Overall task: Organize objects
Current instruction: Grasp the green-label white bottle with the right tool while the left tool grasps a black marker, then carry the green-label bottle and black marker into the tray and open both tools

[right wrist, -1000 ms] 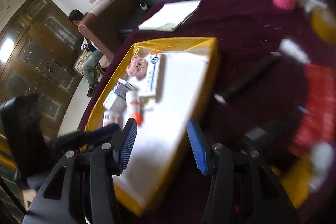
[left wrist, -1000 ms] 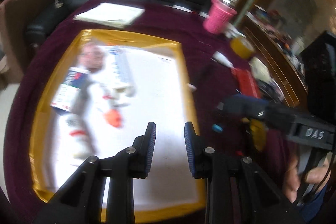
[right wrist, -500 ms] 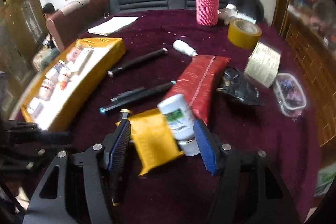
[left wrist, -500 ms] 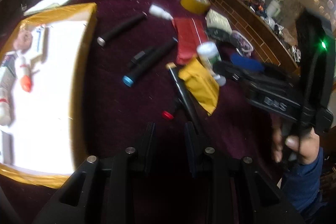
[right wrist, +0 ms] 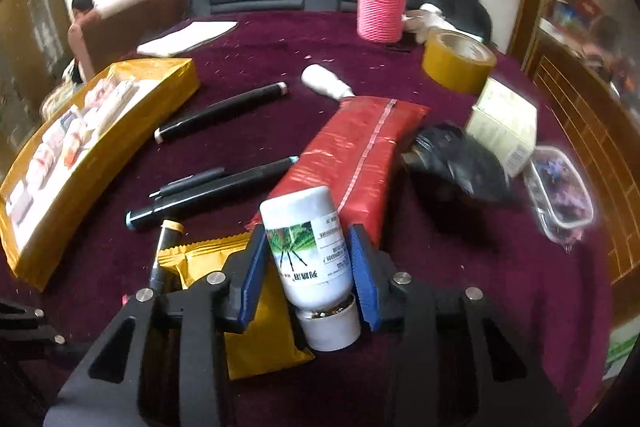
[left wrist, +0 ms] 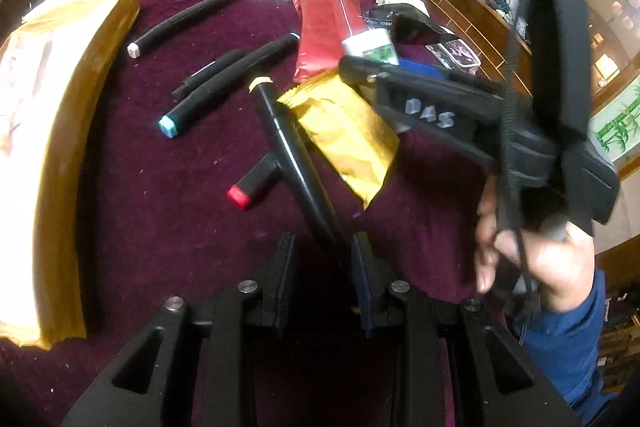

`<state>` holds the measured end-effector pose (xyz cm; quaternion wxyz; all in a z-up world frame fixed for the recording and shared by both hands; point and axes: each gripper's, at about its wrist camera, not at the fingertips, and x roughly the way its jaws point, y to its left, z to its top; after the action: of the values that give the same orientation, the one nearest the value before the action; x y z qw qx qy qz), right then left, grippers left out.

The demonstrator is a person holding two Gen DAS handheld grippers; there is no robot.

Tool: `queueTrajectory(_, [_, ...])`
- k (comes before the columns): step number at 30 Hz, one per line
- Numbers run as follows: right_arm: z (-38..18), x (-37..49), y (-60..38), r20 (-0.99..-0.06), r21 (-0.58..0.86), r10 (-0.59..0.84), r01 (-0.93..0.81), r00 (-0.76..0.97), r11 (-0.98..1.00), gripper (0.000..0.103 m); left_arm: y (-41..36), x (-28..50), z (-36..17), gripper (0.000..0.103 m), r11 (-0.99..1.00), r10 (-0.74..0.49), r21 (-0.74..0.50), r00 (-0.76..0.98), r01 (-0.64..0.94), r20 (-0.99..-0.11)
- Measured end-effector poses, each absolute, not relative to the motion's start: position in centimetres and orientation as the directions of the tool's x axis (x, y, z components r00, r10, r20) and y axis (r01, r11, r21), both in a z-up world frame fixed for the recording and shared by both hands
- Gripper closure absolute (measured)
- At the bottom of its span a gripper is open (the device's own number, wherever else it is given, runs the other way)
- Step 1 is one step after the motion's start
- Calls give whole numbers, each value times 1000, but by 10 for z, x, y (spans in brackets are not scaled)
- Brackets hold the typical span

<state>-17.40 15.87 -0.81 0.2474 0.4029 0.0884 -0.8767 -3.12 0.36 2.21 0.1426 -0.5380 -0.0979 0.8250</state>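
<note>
Right wrist view: your right gripper (right wrist: pixel 306 259) has just been closing, and its blue pads (right wrist: pixel 252 271) now pinch the white bottle (right wrist: pixel 310 247), which lies cap toward you on the maroon tablecloth (right wrist: pixel 460 267) against the red packet (right wrist: pixel 360 163) and the yellow sachet (right wrist: pixel 260 327). Your left gripper (left wrist: pixel 323 269) keeps its jaws only narrowly parted and holds nothing, though the near end of a long black pen (left wrist: pixel 294 155) runs into the gap between its fingers (left wrist: pixel 286 267); whether the pads touch it cannot be told. Half a second ago the right jaws stood wide around the bottle; a second ago both cameras faced the gold tray (right wrist: pixel 104 155), which now sits off to the left. Only the left wrist view shows your right hand (left wrist: pixel 532 247) on the other tool's handle, and a red-capped marker (left wrist: pixel 256 183) under the pen. Only the right wrist view shows the tray's contents clearly, a clear lidded tub (right wrist: pixel 560 195) at far right, and a person seated beyond the table.
</note>
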Motion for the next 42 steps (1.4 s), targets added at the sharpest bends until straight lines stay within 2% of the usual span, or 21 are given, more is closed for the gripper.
queueTrajectory(7, [-7,-183,197,-698,278,-495,441,-518,-853,68,15,-49,18,79,-959,282,-271,-408,-86,-868])
queueTrajectory(8, [-6,-183,199,-688,300,-515,446,-511,-843,68,17,-48,19,83,-963,267,-256,-417,-83,-869])
queueTrajectory(13, [6,-181,208,-643,334,-550,450,-534,-828,68,10,-42,17,90,-964,257,-257,-447,-62,-857])
queueTrajectory(18, [15,-181,215,-607,377,-589,459,-533,-805,68,-1,-41,17,90,-953,289,-299,-459,-53,-840])
queueTrajectory(23, [15,-181,212,-618,357,-571,455,-540,-816,68,3,-38,15,90,-957,278,-287,-454,-50,-846])
queueTrajectory(30, [0,-182,200,-691,257,-486,446,-536,-857,68,14,-39,15,90,-969,239,-237,-470,-65,-850])
queueTrajectory(33, [-11,-187,203,-729,274,-471,419,-496,-866,72,18,-39,12,90,-975,220,-209,-488,-77,-845])
queueTrajectory(42, [-3,-189,224,-691,345,-505,377,-518,-859,72,6,-34,20,91,-964,256,-255,-508,-71,-823])
